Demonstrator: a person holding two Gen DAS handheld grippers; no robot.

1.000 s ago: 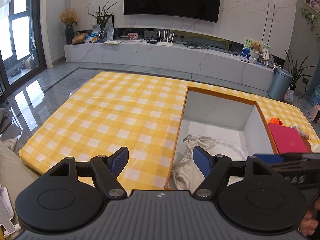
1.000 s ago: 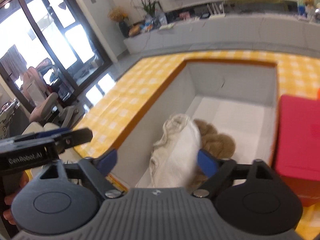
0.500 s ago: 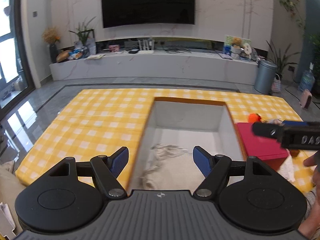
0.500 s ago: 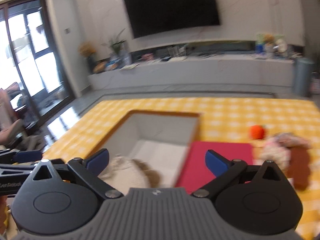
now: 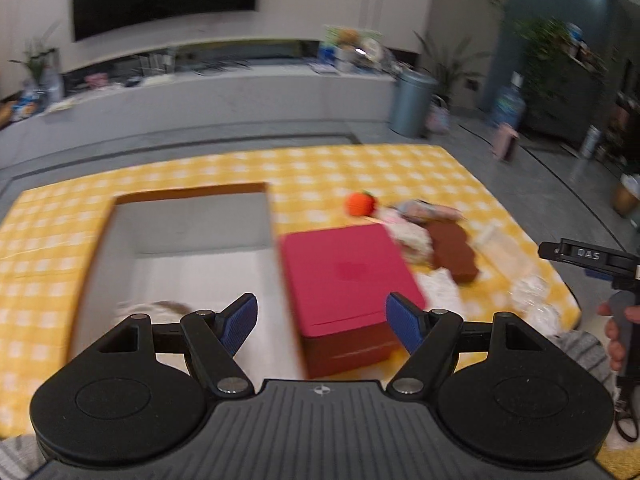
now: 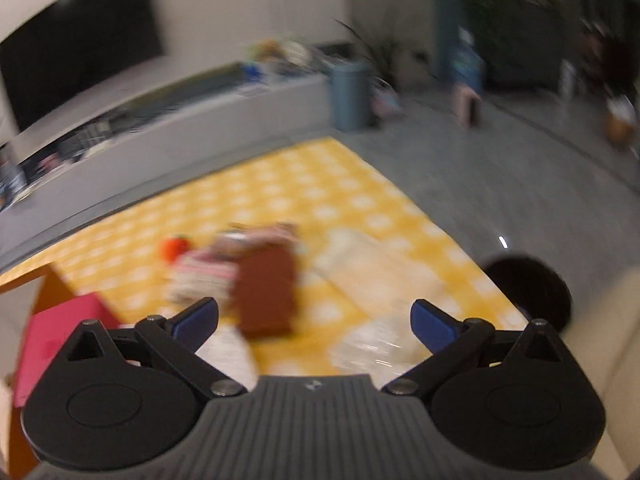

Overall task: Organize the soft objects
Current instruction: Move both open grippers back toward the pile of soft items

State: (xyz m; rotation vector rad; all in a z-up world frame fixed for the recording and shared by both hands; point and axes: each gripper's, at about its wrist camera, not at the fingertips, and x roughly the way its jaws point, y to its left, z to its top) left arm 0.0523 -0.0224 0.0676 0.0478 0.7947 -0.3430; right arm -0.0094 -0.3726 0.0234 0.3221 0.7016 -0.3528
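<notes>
My left gripper (image 5: 322, 324) is open and empty above the near edge of the open box (image 5: 120, 240) and the red lid (image 5: 344, 272). A white cloth (image 5: 148, 308) lies in the box. On the yellow checked cloth (image 5: 360, 168) to the right lie an orange plush ball (image 5: 361, 204), a pink-white soft bundle (image 5: 408, 232) and a brown soft piece (image 5: 454, 254). My right gripper (image 6: 314, 320) is open and empty, above the brown piece (image 6: 266, 292), with the bundle (image 6: 204, 272) and orange ball (image 6: 174, 248) beyond. Both views are blurred.
Crinkled clear plastic (image 5: 528, 288) lies at the cloth's right edge, and also shows in the right wrist view (image 6: 372, 344). The right tool (image 5: 588, 258) shows at the far right. A grey bin (image 5: 410, 104) and a TV bench (image 5: 200, 96) stand beyond. A round black object (image 6: 528, 292) sits on the floor.
Both grippers have swung right, from the box with the white cloth toward the soft items on the checked cloth. Both stayed open and empty.
</notes>
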